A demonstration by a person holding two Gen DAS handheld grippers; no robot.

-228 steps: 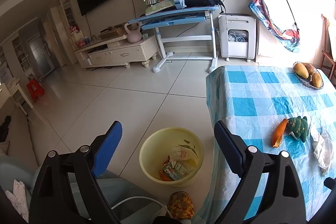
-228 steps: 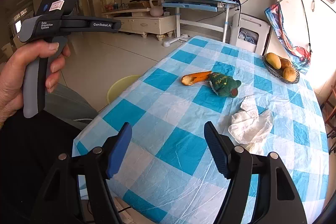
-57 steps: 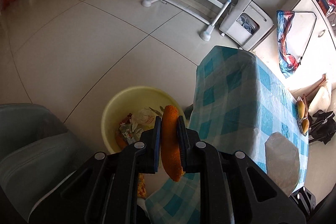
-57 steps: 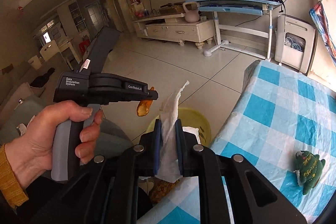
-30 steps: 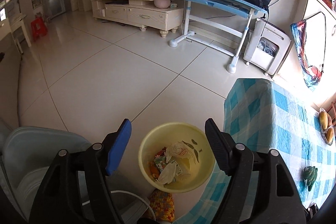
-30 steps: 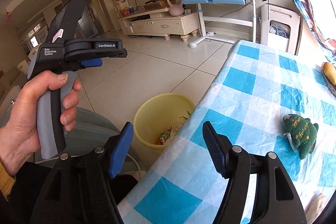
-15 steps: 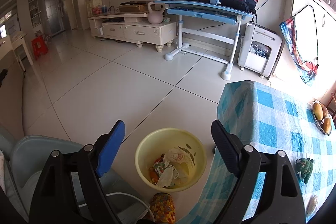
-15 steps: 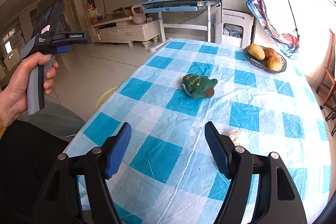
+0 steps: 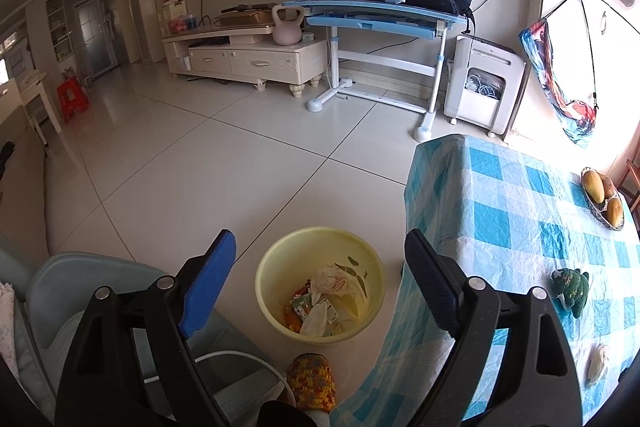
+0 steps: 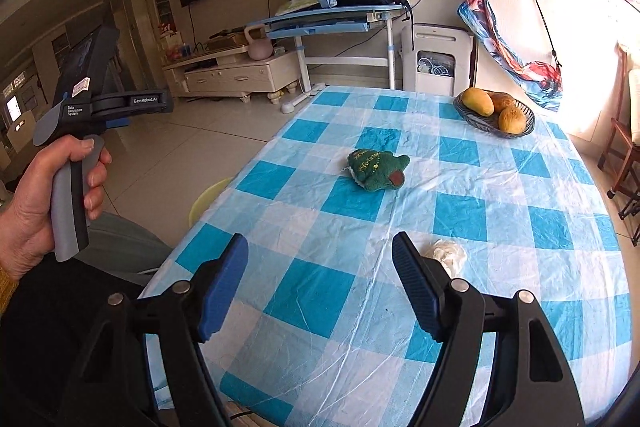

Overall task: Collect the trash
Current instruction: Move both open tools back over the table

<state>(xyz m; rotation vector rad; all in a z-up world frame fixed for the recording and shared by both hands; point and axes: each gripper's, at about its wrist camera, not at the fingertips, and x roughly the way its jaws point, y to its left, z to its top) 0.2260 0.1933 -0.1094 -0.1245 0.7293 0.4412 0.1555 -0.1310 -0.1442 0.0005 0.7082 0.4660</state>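
Both tools, just emptied, gape beside table edge (image 10: pixel 208 223).

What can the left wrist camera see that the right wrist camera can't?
Only the left wrist view looks down into the round yellow plastic bin, showing the wrappers and tissue inside, plus a knitted orange slipper.

Only the right wrist view shows the person's hand gripping the left gripper's handle.

Both show the blue-checked tablecloth, green plush toy, crumpled white tissue and dark wicker fruit basket.
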